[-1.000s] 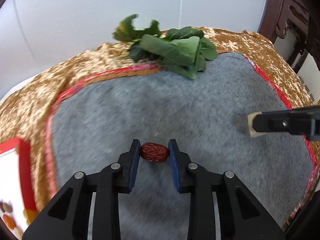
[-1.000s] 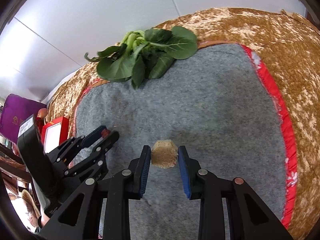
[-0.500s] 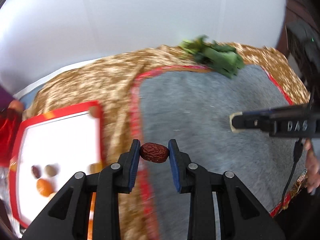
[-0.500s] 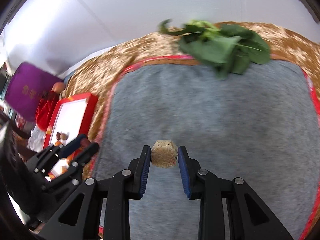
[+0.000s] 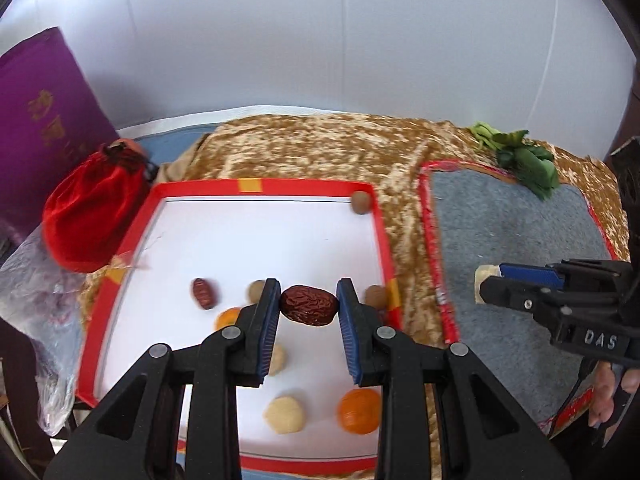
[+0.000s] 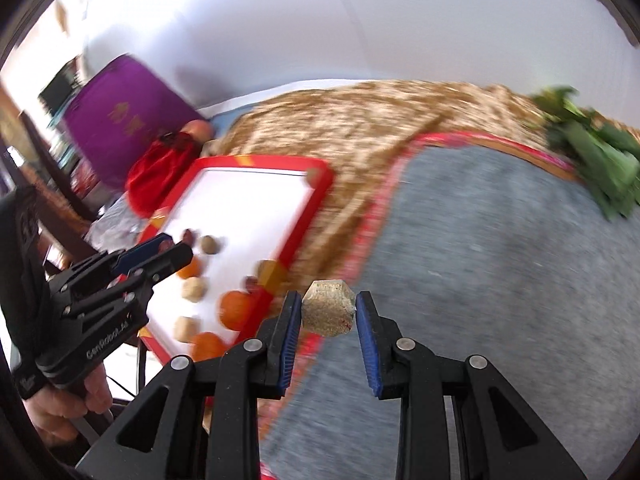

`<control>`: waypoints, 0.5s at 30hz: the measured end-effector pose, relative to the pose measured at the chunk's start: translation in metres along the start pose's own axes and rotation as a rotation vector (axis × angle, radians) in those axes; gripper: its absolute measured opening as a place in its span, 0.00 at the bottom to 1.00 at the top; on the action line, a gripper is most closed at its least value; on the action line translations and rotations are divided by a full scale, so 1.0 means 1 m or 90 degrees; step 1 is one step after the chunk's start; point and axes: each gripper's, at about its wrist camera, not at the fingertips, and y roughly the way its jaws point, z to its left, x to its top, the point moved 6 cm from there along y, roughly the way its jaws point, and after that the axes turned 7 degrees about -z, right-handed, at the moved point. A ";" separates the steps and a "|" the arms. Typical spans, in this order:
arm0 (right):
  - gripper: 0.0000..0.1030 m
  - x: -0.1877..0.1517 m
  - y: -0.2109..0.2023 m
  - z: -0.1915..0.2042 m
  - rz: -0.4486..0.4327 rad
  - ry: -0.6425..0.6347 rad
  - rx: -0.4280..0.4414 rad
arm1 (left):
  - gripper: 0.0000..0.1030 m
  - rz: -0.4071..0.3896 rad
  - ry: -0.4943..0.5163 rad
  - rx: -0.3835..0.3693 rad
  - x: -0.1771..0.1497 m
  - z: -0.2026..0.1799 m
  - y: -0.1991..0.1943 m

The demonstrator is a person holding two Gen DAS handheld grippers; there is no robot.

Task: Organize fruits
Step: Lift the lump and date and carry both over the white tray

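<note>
My left gripper (image 5: 308,306) is shut on a wrinkled dark red date (image 5: 309,305) and holds it above the white tray with a red rim (image 5: 264,187). Several fruits lie in the tray: another date (image 5: 203,293), oranges (image 5: 358,411), pale round balls (image 5: 285,415) and brown balls (image 5: 361,202). My right gripper (image 6: 328,314) is shut on a tan faceted nut-like piece (image 6: 328,313) above the left edge of the grey mat (image 6: 500,280). It shows in the left wrist view (image 5: 486,282), right of the tray.
A red drawstring pouch (image 5: 90,216) and a purple box (image 5: 44,120) stand left of the tray. Green leafy vegetables (image 5: 524,160) lie at the far right on the gold cloth (image 5: 320,148). A clear plastic bag (image 5: 36,308) lies at the left edge.
Both grippers have swung left from over the grey mat, each keeping its piece. The left one now hangs over the tray, the right one over the mat's left edge.
</note>
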 end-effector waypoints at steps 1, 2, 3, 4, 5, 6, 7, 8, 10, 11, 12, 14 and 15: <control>0.28 -0.002 0.001 0.010 -0.003 -0.014 0.010 | 0.25 0.000 -0.003 0.010 -0.002 0.007 -0.001; 0.28 -0.003 0.002 0.017 -0.007 -0.027 0.016 | 0.25 0.000 -0.005 0.016 -0.004 0.013 -0.002; 0.28 -0.004 0.004 0.026 -0.013 -0.040 0.022 | 0.25 0.001 -0.009 0.023 -0.006 0.019 -0.004; 0.28 -0.006 0.006 0.037 -0.019 -0.059 0.031 | 0.25 0.002 -0.011 0.029 -0.008 0.024 -0.004; 0.28 -0.008 0.007 0.045 -0.023 -0.071 0.038 | 0.26 0.005 -0.013 0.034 -0.010 0.028 -0.005; 0.28 -0.009 0.009 0.053 -0.028 -0.084 0.045 | 0.25 0.010 -0.015 0.040 -0.014 0.033 -0.005; 0.28 -0.011 0.010 0.061 -0.034 -0.096 0.052 | 0.25 0.013 -0.017 0.044 -0.017 0.037 -0.005; 0.28 -0.013 0.011 0.069 -0.037 -0.108 0.061 | 0.25 0.016 -0.018 0.047 -0.019 0.039 -0.005; 0.28 -0.019 0.015 0.083 -0.039 -0.130 0.074 | 0.25 0.021 -0.019 0.056 -0.025 0.046 -0.005; 0.27 -0.021 0.016 0.090 -0.040 -0.142 0.080 | 0.25 0.022 -0.020 0.059 -0.026 0.048 -0.006; 0.27 -0.024 0.018 0.096 -0.040 -0.152 0.083 | 0.25 0.021 -0.021 0.063 -0.027 0.050 -0.007; 0.27 -0.029 0.024 0.107 -0.039 -0.173 0.087 | 0.26 0.018 -0.017 0.085 -0.031 0.057 -0.011; 0.27 -0.031 0.027 0.112 -0.037 -0.181 0.090 | 0.26 0.017 -0.018 0.094 -0.032 0.059 -0.012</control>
